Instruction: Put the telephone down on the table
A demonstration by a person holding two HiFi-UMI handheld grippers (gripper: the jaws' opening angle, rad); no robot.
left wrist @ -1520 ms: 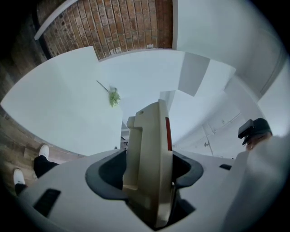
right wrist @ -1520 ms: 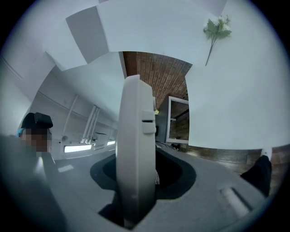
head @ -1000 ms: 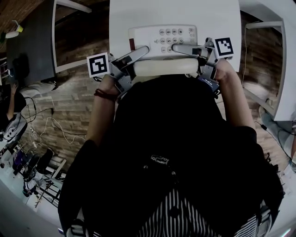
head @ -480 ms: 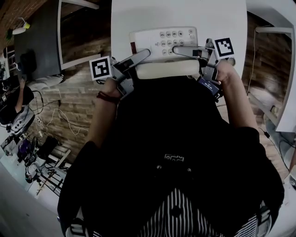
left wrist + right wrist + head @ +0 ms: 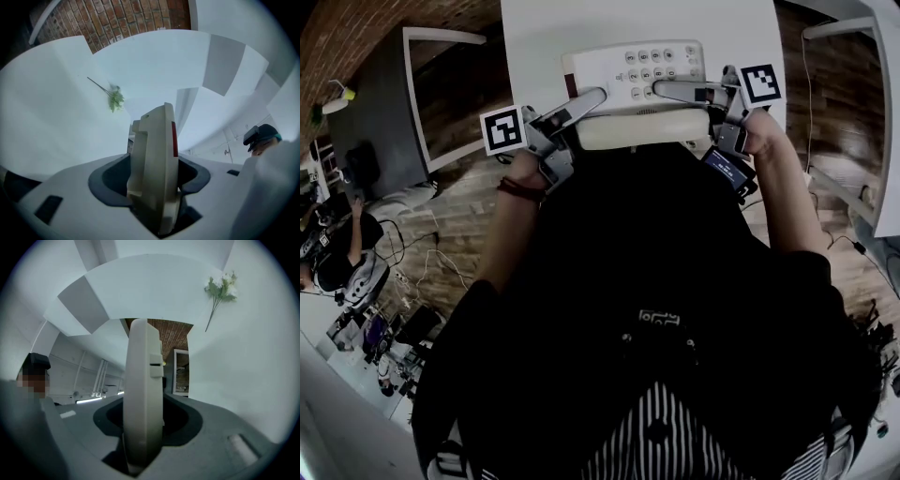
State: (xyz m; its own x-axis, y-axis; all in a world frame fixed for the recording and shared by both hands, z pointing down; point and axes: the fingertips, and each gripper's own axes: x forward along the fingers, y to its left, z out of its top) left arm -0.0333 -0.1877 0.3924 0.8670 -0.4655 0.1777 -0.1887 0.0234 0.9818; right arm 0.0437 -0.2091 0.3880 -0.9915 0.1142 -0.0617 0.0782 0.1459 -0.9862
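White table (image 5: 581,28) with the telephone (image 5: 649,73) held level over its near edge. The carrying step appears to be in hand, the set seemingly not yet resting on the tabletop. The left gripper (image 5: 586,101) is clamped on the telephone's left end and the right gripper (image 5: 670,91) on its right end; the next move calls for lowering both ends together before either grip lets go. A green sprig (image 5: 220,289) lies farther in on the table, well apart — no container shows.

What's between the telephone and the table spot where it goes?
Nothing visible: the table around the telephone is bare. A flower sprig lies well clear, farther across it. Directly beneath the telephone is hidden.
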